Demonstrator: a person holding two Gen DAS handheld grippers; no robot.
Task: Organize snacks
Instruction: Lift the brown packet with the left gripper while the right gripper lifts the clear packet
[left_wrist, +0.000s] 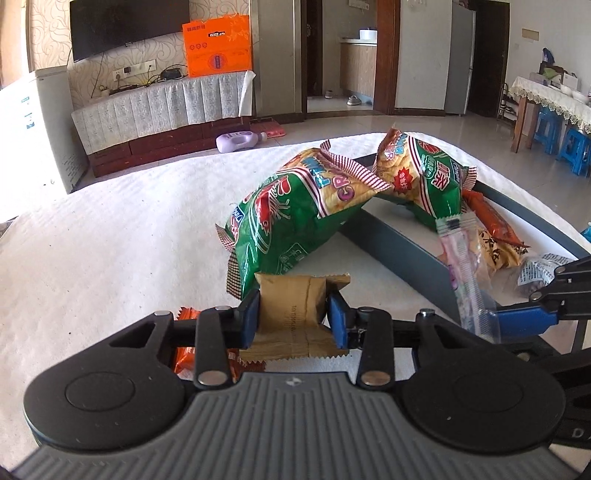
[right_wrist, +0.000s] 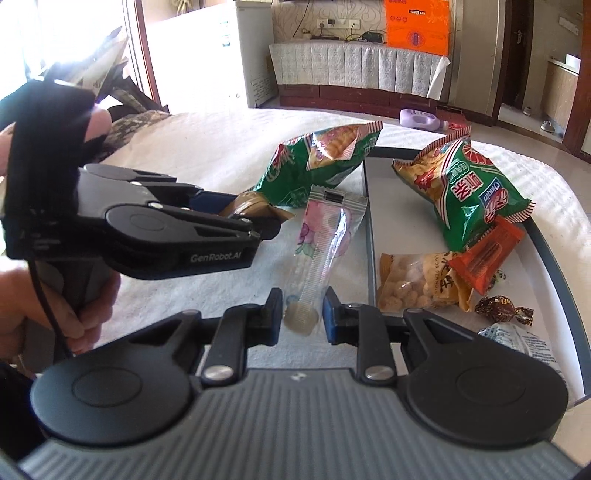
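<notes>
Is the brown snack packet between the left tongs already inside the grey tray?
No, the brown packet sits on the white cloth, outside the grey tray.

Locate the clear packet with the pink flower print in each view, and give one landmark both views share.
Left wrist view: the clear flower-print packet hangs at right, over the tray's grey wall, its lower end at the blue pad of the right hand-held gripper.
Right wrist view: the packet stands at centre, above that gripper's fingers.
Shared landmark: the orange box on the back cabinet.
</notes>
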